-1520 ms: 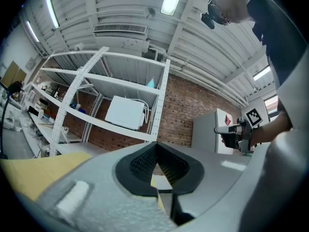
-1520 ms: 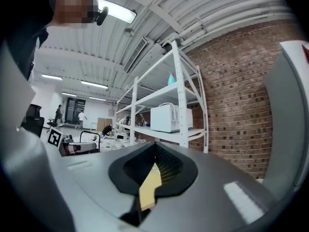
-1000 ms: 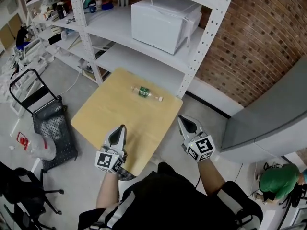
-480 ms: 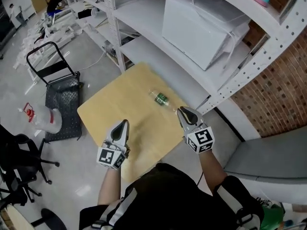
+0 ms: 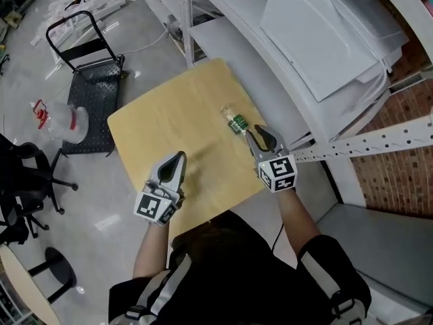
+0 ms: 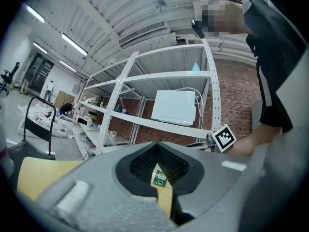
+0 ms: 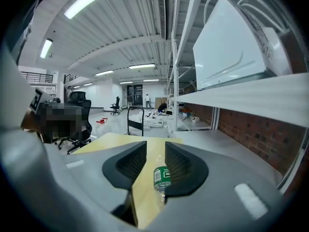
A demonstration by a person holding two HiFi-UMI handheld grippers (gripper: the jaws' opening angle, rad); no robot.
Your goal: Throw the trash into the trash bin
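A clear plastic bottle (image 5: 237,122) with a green label lies on its side near the far right edge of the yellow wooden table (image 5: 169,124). My right gripper (image 5: 252,134) is just behind it. In the right gripper view the bottle (image 7: 161,177) lies between the opening jaws (image 7: 154,149), and the pads do not press it. My left gripper (image 5: 178,157) hovers over the table's near part, to the left of the bottle, shut and empty. Its view shows the bottle's green label (image 6: 158,178) beyond the closed tips (image 6: 155,146).
A white shelf rack (image 5: 291,80) with a white box (image 5: 331,32) stands right behind the table. On the floor to the left are a black platform cart (image 5: 91,80), a clear plastic jug (image 5: 64,122), a black office chair (image 5: 24,181) and a stool (image 5: 57,269).
Both grippers moved forward over the table. The right one travelled further and came up to the bottle, and its jaws parted around it. The left stayed shut.
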